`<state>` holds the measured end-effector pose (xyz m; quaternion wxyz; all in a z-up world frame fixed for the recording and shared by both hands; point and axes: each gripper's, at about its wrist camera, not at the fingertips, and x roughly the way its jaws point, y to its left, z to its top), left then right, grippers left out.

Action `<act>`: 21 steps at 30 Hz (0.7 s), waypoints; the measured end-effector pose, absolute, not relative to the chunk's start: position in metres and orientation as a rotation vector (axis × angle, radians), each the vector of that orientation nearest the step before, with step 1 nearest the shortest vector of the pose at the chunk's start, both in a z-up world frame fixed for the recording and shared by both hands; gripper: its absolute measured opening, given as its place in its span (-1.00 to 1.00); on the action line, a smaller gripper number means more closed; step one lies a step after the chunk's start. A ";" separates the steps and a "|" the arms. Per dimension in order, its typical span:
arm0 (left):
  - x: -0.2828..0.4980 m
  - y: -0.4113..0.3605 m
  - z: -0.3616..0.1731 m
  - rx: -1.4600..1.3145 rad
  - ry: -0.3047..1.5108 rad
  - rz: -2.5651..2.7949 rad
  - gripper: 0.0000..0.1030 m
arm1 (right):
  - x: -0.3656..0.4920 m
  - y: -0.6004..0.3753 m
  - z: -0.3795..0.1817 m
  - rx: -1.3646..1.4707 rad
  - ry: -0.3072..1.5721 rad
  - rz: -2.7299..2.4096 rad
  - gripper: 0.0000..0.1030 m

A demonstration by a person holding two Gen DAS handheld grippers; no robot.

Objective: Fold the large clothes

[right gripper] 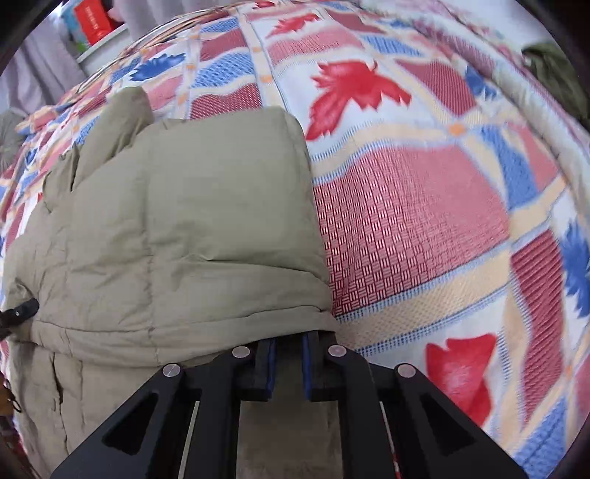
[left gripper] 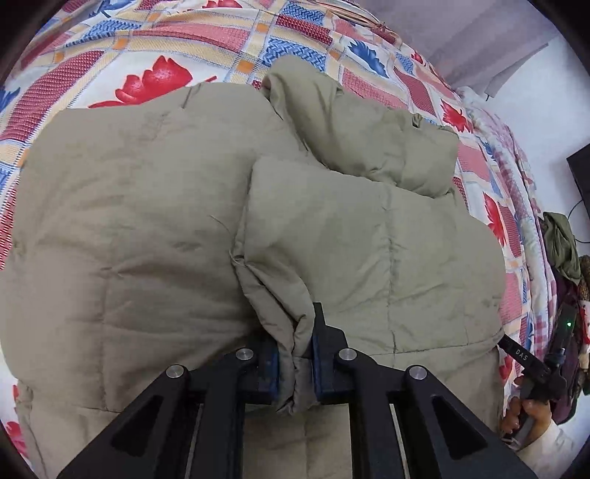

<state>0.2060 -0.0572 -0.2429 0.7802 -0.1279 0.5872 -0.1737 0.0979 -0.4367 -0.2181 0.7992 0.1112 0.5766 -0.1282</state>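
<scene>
A large khaki quilted jacket (left gripper: 129, 221) lies on the patterned bed; it also shows in the right wrist view (right gripper: 177, 228). My left gripper (left gripper: 295, 353) is shut on a bunched fold of the jacket's hem, with fabric squeezed between the blue pads. A folded panel (left gripper: 368, 250) lies over the jacket body, with a sleeve (left gripper: 368, 125) beyond it. My right gripper (right gripper: 288, 353) sits at the jacket's near right edge, its fingertips tucked under the hem. Its jaws stand a little apart with fabric between them. It shows at the right edge of the left wrist view (left gripper: 531, 361).
The bedspread (right gripper: 424, 191) has red leaves, blue shapes and checked patches. Dark clothes (left gripper: 564, 250) are piled off the bed's right side. A white shelf with red boxes (right gripper: 92, 22) stands beyond the bed.
</scene>
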 end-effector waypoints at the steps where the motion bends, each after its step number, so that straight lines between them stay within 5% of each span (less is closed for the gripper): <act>1: 0.205 -0.054 -0.240 -0.265 1.263 -0.370 -0.71 | 0.097 -0.438 -0.220 0.252 1.232 -0.280 -0.88; 9: 0.200 -0.014 -0.210 -0.193 1.230 -0.247 -0.71 | 0.085 -0.446 -0.203 0.375 1.276 -0.214 -0.72; 11: 0.198 -0.013 -0.201 -0.200 1.216 -0.257 -0.71 | 0.069 -0.446 -0.192 0.385 1.281 -0.219 -0.17; 12: 0.197 -0.018 -0.196 -0.191 1.205 -0.269 -0.71 | 0.060 -0.446 -0.187 0.382 1.278 -0.233 -0.07; 16: 0.202 -0.052 -0.180 -0.158 1.169 -0.332 -0.71 | 0.043 -0.456 -0.159 0.360 1.170 -0.325 -0.09; 18: 0.207 -0.071 -0.184 -0.148 1.174 -0.324 -0.71 | 0.053 -0.470 -0.150 0.425 1.121 -0.329 -0.40; 21: 0.217 -0.095 -0.210 -0.044 1.204 -0.227 -0.70 | 0.091 -0.476 -0.149 0.496 1.091 -0.257 -0.56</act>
